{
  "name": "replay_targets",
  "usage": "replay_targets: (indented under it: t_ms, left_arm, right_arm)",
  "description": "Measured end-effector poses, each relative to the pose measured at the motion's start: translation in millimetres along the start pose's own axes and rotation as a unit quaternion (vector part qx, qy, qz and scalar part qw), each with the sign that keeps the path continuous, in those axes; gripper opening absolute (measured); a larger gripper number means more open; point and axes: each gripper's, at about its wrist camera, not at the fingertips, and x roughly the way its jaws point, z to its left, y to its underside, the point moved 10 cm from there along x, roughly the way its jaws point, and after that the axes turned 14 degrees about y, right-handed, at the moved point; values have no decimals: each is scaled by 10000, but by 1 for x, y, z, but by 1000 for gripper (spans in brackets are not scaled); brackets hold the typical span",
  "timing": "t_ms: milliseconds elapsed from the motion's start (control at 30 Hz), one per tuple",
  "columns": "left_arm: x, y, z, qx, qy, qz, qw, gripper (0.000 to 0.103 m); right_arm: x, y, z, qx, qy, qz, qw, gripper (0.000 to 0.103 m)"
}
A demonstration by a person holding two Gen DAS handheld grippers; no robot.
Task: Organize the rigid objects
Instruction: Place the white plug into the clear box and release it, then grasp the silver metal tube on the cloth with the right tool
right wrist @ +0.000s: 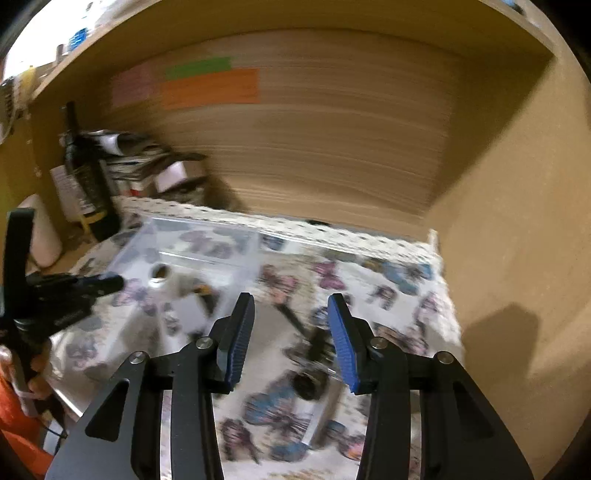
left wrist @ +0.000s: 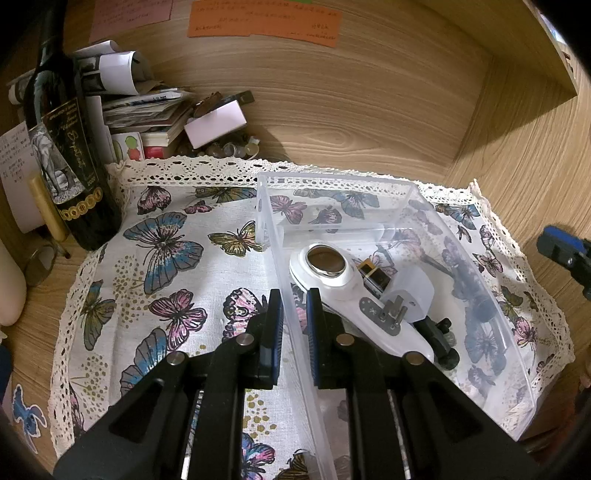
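A clear plastic bin (left wrist: 402,199) stands on a butterfly cloth (left wrist: 166,258). Inside it lie a white handheld device with a metal oval head (left wrist: 332,273), a white plug adapter (left wrist: 410,291), a small black-and-yellow block (left wrist: 375,275) and a dark tool (left wrist: 439,339). My left gripper (left wrist: 294,306) is shut on the bin's left wall, one finger on each side. My right gripper (right wrist: 291,312) is open and empty above the cloth, right of the bin (right wrist: 192,251); its view is blurred. The left gripper shows there (right wrist: 107,284) at the left.
A dark wine bottle (left wrist: 70,155) stands at the cloth's left edge, with stacked papers and boxes (left wrist: 147,110) behind it. Wooden walls close the back and right (left wrist: 517,147). Coloured notes (left wrist: 266,22) are stuck on the back wall.
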Motion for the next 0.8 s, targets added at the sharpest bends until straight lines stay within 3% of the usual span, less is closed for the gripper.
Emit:
replay_targets:
  t_ms: [167,567,633,700,800]
  left_arm:
    - [0,0,0,15,-26,17,10000,12]
    - [1,0,1,25,-43,24,10000,12]
    - [1,0,2,18,-48,30,10000,12]
    - [1,1,3,10,-50,36,10000,12]
    - [1,1,4,6,-48,38,10000,12]
  right_arm:
    - [17,26,-24,194,220,381,9988,38]
    - [66,106,-23,308,81,1477,9885,38]
    - [68,106,-25,312,133,1390,9897,32]
    - [69,104,-27,312,157,1350,9902,14]
    - [70,101,-29,398,133,1311,9905,14]
